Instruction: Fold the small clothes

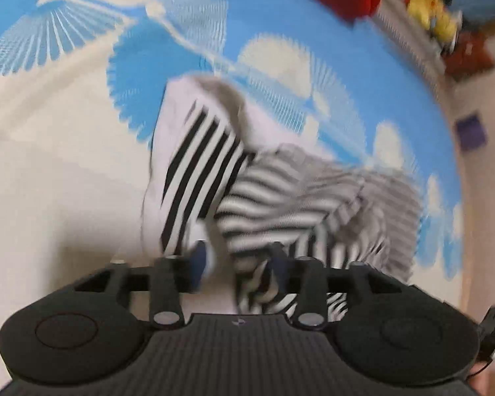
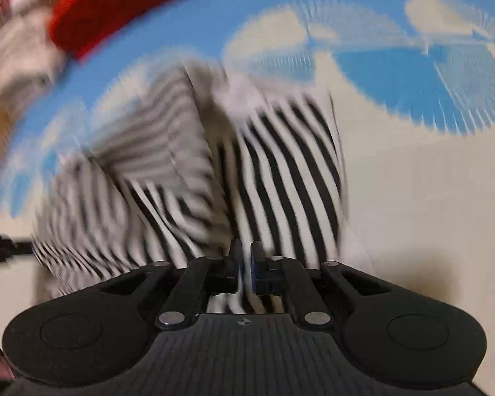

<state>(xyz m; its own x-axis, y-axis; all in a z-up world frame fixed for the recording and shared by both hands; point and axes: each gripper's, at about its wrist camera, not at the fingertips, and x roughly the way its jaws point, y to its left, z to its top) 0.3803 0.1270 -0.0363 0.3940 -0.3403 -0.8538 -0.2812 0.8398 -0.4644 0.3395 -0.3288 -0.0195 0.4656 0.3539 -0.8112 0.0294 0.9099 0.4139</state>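
A small garment with black and white stripes lies crumpled on the bed; its grey-striped inside is turned up on the right. My left gripper hovers over its near edge and is open, the cloth lying loose between and beneath the fingers. In the right wrist view the same garment spreads ahead, blurred. My right gripper has its jaws close together, with a thin white fold of the garment pinched between them.
The bedsheet is cream with blue fan patterns. A red cloth lies at the far end of the bed. Yellow soft toys sit on a shelf beyond the bed's edge.
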